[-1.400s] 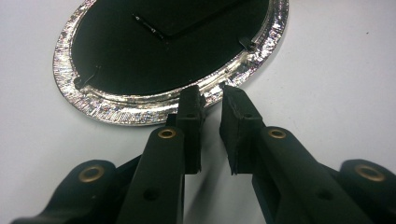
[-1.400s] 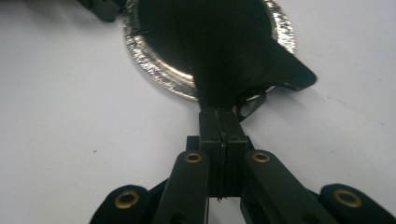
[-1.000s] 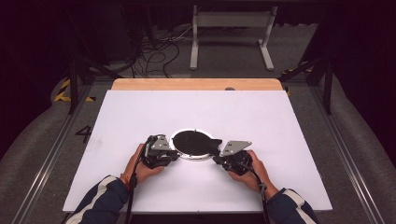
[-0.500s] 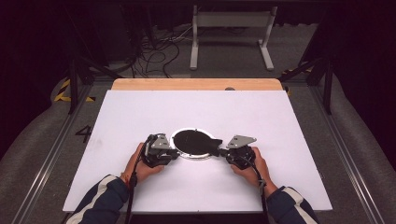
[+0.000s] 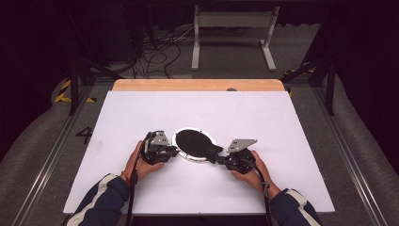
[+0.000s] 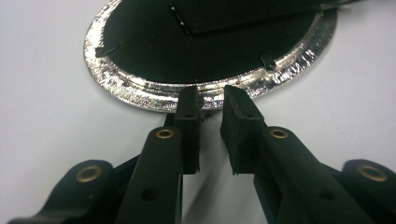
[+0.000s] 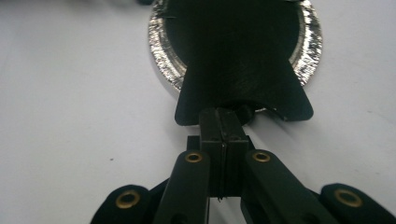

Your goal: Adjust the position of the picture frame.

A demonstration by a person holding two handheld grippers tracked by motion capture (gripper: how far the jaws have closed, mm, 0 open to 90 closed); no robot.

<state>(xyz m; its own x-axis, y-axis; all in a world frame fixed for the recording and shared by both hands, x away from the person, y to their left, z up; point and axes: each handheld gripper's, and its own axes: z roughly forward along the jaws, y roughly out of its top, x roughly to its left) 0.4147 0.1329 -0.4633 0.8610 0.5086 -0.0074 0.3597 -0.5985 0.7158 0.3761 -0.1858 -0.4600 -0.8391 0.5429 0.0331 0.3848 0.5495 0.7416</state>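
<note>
On the white table [image 5: 291,141] we work with both hands near its front edge, and behind it a bare wooden strip [image 5: 197,85] runs along the far side. Near the middle of the table lies a round foil tray [image 5: 183,151] with a shiny crinkled rim, and a black fish-shaped piece [image 5: 197,143] rests on it, covering most of its inside. The tail of this piece reaches over the rim on the right side. Our left gripper [image 5: 175,151] sits just beside the left rim of the tray; in the left gripper view its jaws point at the rim [image 6: 140,91] with a small gap between them, they have just been opening a little, and nothing is between the pads, so this tool is open. Our right gripper [image 5: 217,157] is at the tail end; in the right gripper view its jaws are pressed together directly under the flared tail [image 7: 243,93]. They seem to pinch the edge of the tail, and so this tool is closed on the black piece.
</note>
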